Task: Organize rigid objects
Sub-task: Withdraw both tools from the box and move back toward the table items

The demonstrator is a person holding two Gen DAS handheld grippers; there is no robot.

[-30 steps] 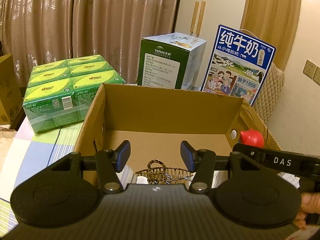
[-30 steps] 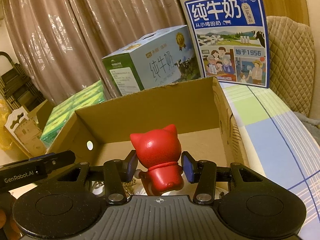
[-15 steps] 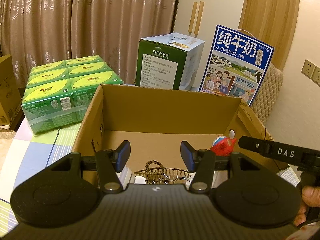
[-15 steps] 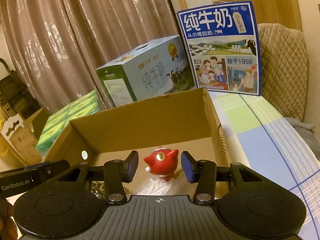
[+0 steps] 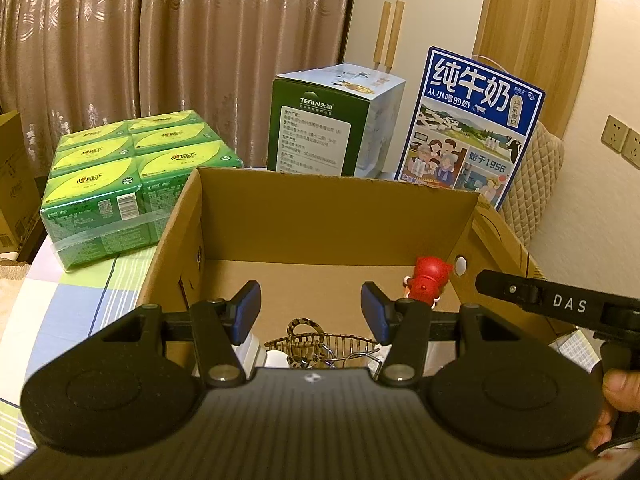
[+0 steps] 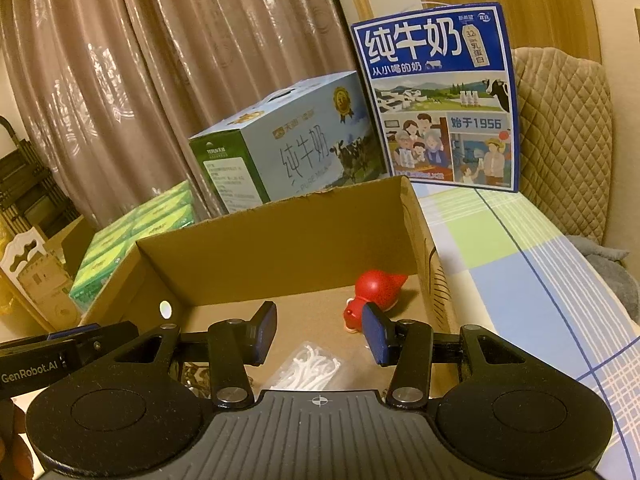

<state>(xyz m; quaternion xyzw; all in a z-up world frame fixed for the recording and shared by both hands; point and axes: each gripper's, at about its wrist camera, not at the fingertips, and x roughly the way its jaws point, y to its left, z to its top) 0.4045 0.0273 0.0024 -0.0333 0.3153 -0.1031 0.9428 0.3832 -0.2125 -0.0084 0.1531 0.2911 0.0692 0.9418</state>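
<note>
A red toy figure (image 6: 374, 290) lies on its side on the floor of the open cardboard box (image 6: 280, 248), near the right wall; it also shows in the left wrist view (image 5: 428, 282). My right gripper (image 6: 318, 334) is open and empty above the box's near side. My left gripper (image 5: 310, 314) is open and empty over the box (image 5: 332, 216). A brown hair claw (image 5: 316, 344) and a bag of white floss picks (image 6: 308, 368) lie in the box's near part.
A green tissue pack (image 5: 120, 176) stands left of the box. A green and blue milk carton (image 5: 332, 120) and a blue milk box (image 5: 468, 124) stand behind it. A checked cloth (image 6: 520, 280) covers the table. Curtains hang behind.
My right gripper opened and let go of the red toy figure. The figure dropped into the box and tipped onto its side. The left gripper stayed open and nearly still.
</note>
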